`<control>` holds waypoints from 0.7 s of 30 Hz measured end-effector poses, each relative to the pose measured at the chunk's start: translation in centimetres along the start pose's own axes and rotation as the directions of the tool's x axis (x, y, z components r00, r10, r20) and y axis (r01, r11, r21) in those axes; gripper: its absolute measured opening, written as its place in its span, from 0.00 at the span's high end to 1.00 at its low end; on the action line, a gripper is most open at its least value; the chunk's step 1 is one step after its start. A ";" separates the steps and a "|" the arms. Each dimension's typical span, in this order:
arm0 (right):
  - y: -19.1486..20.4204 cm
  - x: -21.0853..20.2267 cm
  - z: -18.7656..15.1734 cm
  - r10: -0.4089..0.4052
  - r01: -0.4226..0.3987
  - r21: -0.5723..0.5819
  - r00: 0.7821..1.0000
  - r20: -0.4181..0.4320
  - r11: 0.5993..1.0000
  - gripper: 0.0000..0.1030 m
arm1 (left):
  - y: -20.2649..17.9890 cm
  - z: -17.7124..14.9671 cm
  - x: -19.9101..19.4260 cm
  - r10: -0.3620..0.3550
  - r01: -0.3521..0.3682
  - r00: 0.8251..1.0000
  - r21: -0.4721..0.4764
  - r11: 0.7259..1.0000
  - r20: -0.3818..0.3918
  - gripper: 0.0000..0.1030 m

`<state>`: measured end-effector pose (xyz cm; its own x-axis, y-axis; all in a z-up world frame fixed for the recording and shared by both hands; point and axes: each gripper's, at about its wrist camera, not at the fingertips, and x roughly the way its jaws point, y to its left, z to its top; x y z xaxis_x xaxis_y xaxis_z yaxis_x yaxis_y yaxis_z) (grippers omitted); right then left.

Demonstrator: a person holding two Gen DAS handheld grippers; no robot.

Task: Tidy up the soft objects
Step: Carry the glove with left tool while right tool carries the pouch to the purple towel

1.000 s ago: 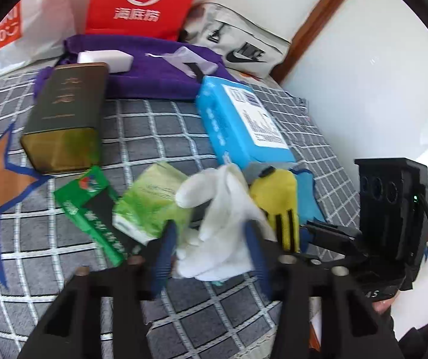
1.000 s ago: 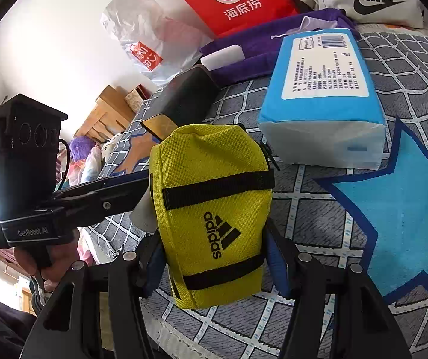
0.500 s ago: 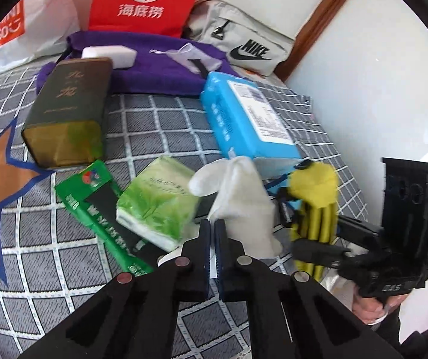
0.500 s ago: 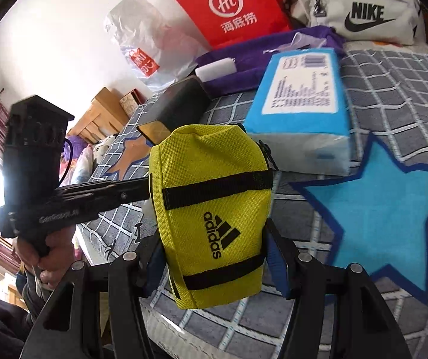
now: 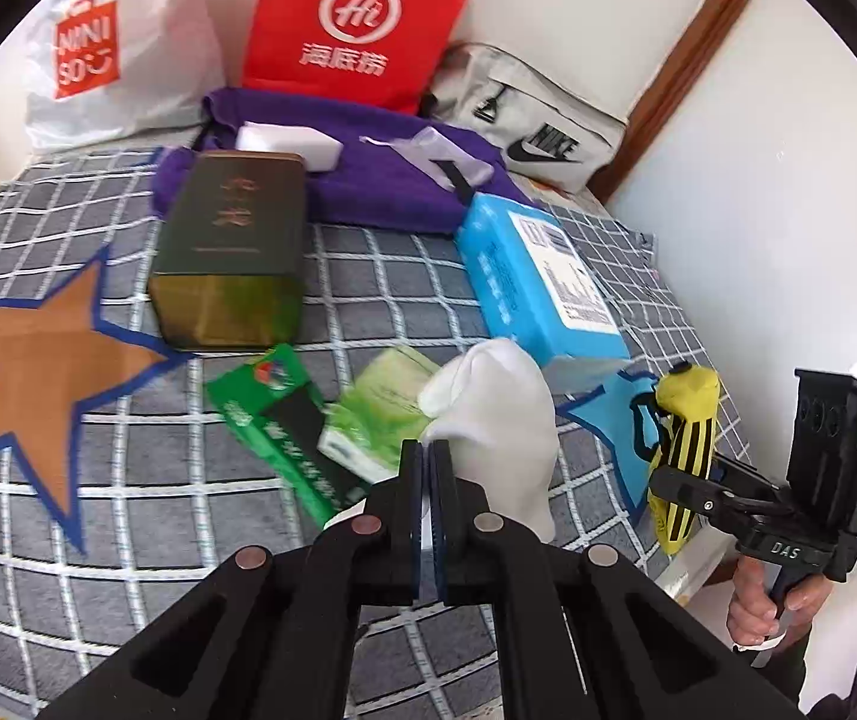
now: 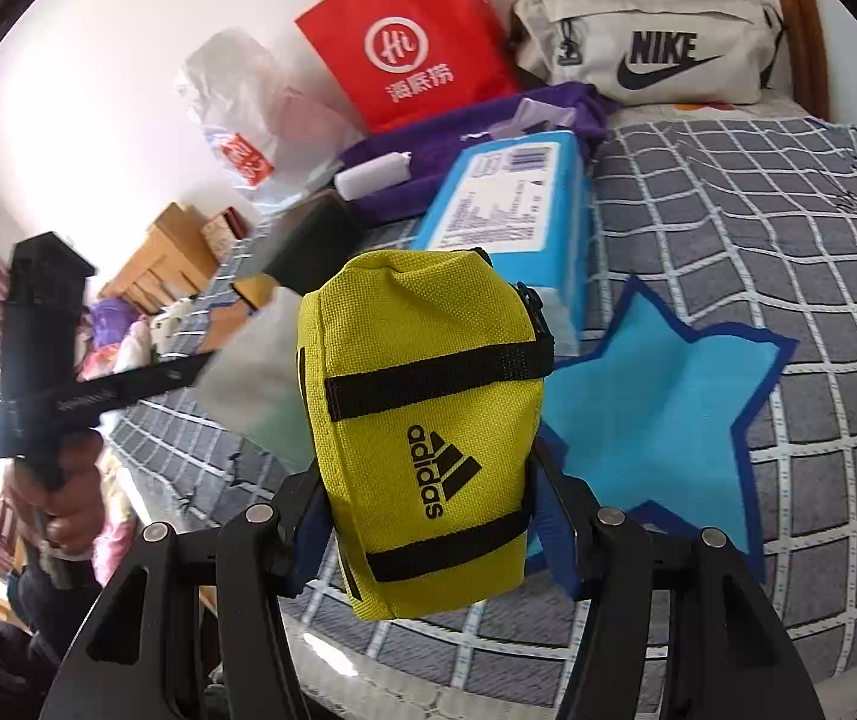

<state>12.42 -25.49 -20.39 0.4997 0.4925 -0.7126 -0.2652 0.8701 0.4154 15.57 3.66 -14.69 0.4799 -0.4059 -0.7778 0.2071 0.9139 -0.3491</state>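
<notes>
White glove (image 5: 497, 414) is pinched by the left gripper (image 5: 427, 480), jaws together on a thin fold, held above the checked bedspread (image 5: 128, 510). Yellow Adidas pouch (image 6: 422, 414) is clamped between the right gripper (image 6: 428, 516) pads, lifted over the blue star patch (image 6: 668, 408). Glove could be dropped: only a thin fold of slack cloth is gripped. Pouch could be squeezed out if tilted.

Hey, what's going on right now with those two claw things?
Left gripper shut on white glove. Right gripper shut on yellow pouch. Both lifted above the bed; nothing in the way.
</notes>
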 end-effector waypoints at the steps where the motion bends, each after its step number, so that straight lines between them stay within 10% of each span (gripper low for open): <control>1: -0.1 0.1 -0.1 -0.010 0.010 0.001 1.000 -0.003 1.000 0.44 | 0.3 0.0 -0.4 0.008 -0.008 1.000 -0.005 1.000 0.007 0.97; 21: 2.8 -1.8 2.0 -0.042 0.044 -0.058 0.998 0.037 0.997 0.44 | 1.8 1.3 -8.5 0.116 -0.109 0.978 -0.050 0.993 0.175 0.97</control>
<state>12.39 -24.00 -16.84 0.5405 0.4548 -0.7079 -0.2906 0.8905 0.3502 12.99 8.78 -8.08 0.6424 -0.2894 -0.7096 0.1104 0.9513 -0.2880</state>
